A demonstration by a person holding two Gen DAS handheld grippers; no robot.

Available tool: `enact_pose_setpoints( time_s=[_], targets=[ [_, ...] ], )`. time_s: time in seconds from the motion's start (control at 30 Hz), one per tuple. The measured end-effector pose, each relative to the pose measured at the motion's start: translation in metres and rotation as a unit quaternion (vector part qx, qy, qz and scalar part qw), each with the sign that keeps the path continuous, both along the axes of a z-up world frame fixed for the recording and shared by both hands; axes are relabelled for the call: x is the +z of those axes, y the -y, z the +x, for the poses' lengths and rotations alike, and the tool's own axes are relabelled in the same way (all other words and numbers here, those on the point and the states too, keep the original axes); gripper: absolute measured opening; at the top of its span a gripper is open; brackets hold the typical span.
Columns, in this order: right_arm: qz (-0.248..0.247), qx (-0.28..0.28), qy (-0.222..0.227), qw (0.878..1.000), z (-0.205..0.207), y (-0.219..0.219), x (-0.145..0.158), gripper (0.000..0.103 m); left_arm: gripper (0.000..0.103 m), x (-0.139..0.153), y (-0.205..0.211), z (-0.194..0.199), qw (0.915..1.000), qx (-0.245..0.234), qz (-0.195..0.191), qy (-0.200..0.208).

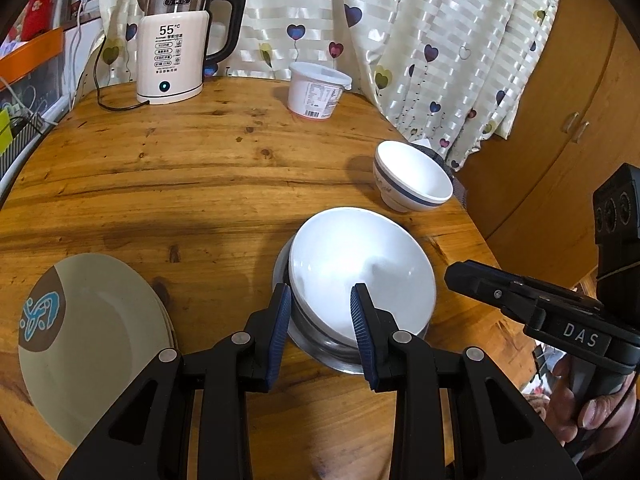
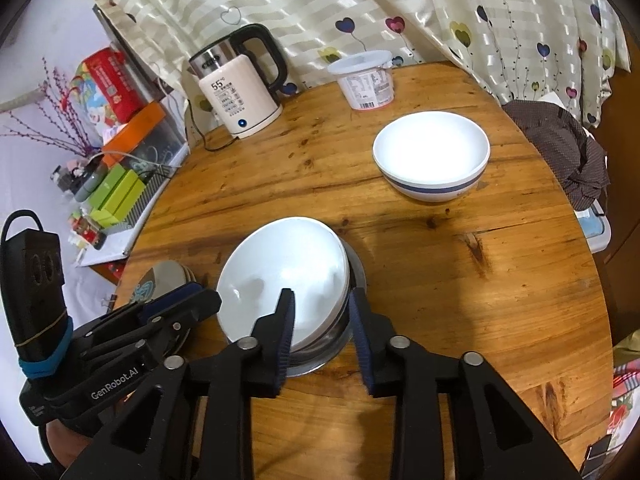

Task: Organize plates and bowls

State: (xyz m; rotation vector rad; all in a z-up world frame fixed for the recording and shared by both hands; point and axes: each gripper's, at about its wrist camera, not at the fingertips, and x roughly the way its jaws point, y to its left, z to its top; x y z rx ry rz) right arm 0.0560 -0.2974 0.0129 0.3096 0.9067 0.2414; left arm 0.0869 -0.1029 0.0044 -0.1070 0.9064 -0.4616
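A stack of white bowls [image 1: 352, 260] [image 2: 288, 264] sits tilted inside a steel bowl [image 1: 320, 344] [image 2: 332, 344] near the table's front edge. My left gripper [image 1: 322, 300] [image 2: 208, 300] stands open astride the top bowl's near-left rim, one pad outside the wall and one over the inside. My right gripper [image 2: 322, 308] [image 1: 454, 274] is open astride the near-right rim, with a gap beside its outer pad. A single white bowl with a blue band [image 1: 416, 176] [image 2: 432, 148] stands farther back on the right. Beige plates with a brown and blue mark [image 1: 92, 332] [image 2: 164, 276] are stacked at the left.
On the round wooden table [image 1: 180, 184] [image 2: 460, 280], a white electric kettle [image 1: 172, 56] [image 2: 240, 92] with a trailing cord and a lidded plastic tub [image 1: 316, 90] [image 2: 366, 80] stand at the back by the curtain. A dark cloth [image 2: 560, 148] lies off the right edge.
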Motion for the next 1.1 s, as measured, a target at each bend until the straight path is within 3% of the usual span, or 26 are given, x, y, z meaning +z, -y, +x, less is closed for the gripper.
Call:
enact_pose_setpoints(
  time_s=[0.57,1.1],
  targets=[
    [0.004,-0.007,0.006,1.0,-0.002,0.004,0.006,0.032,0.032,0.004,0.002,0.0,1.0,-0.004,0.0,0.002],
    [0.014,-0.053,0.012,0.998,-0.001,0.042,0.009,0.034,0.032,0.021,0.027,0.027,0.9994,-0.035,-0.004,0.006]
  ],
)
